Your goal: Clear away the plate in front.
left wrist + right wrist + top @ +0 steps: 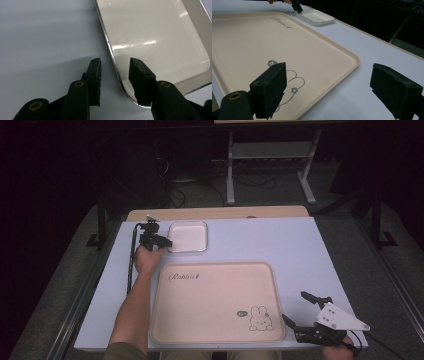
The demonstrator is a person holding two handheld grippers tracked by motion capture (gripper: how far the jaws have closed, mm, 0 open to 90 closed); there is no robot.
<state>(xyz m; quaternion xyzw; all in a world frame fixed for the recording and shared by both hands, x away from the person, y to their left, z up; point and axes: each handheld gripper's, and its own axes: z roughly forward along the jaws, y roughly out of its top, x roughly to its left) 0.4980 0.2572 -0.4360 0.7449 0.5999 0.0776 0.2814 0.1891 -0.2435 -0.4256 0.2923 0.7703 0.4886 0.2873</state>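
Right fingers (328, 93): I am holding these blocky black foam pads spread wide above the smooth pale surface (300, 245).
Tray (215, 300): lying flat before me, matte beige, rounded corners, rabbit drawing.
Left fingers (115, 75): I am straddling the dish's thin rim, partly spread, not pinching.
Dish (188, 236): sitting beyond the tray, glossy white, shallow, rounded square.

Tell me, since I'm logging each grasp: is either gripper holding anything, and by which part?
Nothing is held. The left gripper straddles the small white dish's rim near a corner, pads not yet pressing. The right gripper is open over the table.
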